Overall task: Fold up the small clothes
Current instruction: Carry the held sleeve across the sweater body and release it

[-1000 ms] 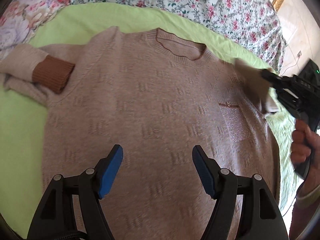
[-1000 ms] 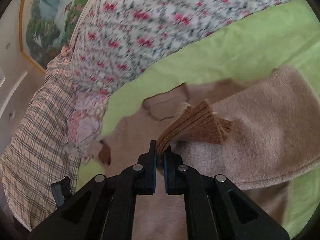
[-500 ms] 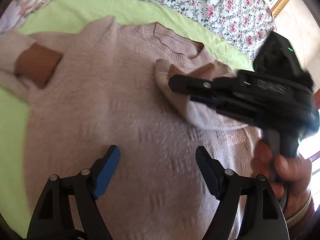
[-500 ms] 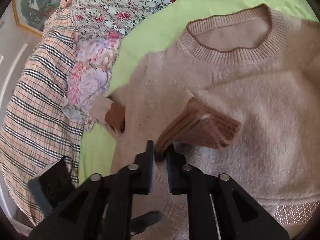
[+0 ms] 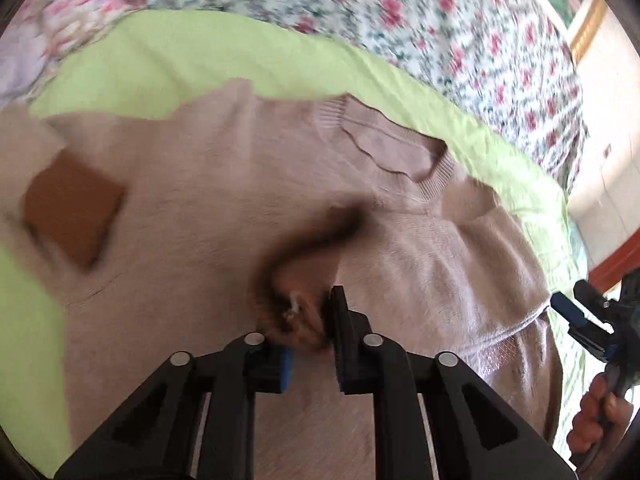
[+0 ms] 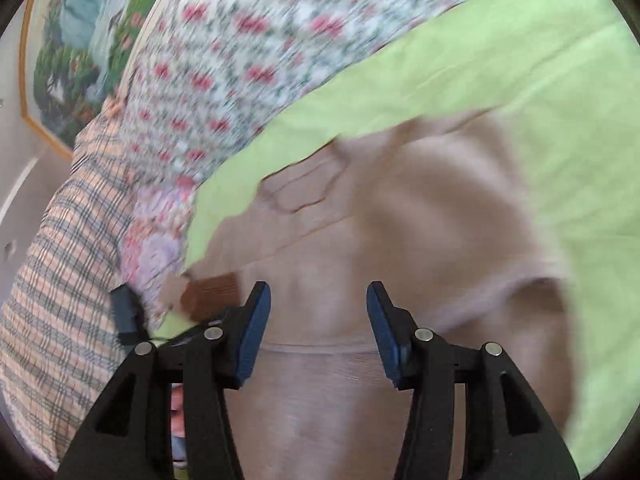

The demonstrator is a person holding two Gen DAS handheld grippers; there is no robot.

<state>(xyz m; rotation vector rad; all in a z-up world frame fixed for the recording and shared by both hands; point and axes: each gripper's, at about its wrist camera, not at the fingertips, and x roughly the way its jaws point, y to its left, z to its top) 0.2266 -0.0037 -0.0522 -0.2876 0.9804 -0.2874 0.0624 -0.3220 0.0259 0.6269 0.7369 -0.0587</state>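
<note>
Left gripper (image 5: pixel 310 330) first: its jaws are pinched in tight on the brown cuff (image 5: pixel 298 312) of a sleeve (image 5: pixel 452 264), bunching the ribbing between the blue pads, though blur smears the detail there. That sleeve runs from the cuff up and to the right, laid across the chest of the sweater (image 5: pixel 208 208) to its shoulder.

Over on the right gripper (image 6: pixel 318 326), the jaws stand wide apart with nothing between them, poised above the lower part of the sweater (image 6: pixel 320 264). In the left wrist view the same gripper (image 5: pixel 588 320) sits off past the sweater's right edge, well apart from the cuff, with the right hand (image 5: pixel 596 416) wrapped round its handle.

Working outward, the beige sweater lies front-up on the green sheet (image 5: pixel 160 56), neckline (image 5: pixel 396 152) toward the far side. The other sleeve is folded in at the left, its cuff (image 5: pixel 72 210) lying flat on the shoulder area; from the right wrist it shows as a small brown patch (image 6: pixel 212 292) just left of the near pad. A shiny patch (image 5: pixel 508 360) glints low on the sweater's right side.

Beyond the sheet there is a floral cover (image 6: pixel 248 64), then a plaid cloth (image 6: pixel 60 264) at the left, and a framed landscape picture (image 6: pixel 76 48) on the wall. Both views are blurred.
</note>
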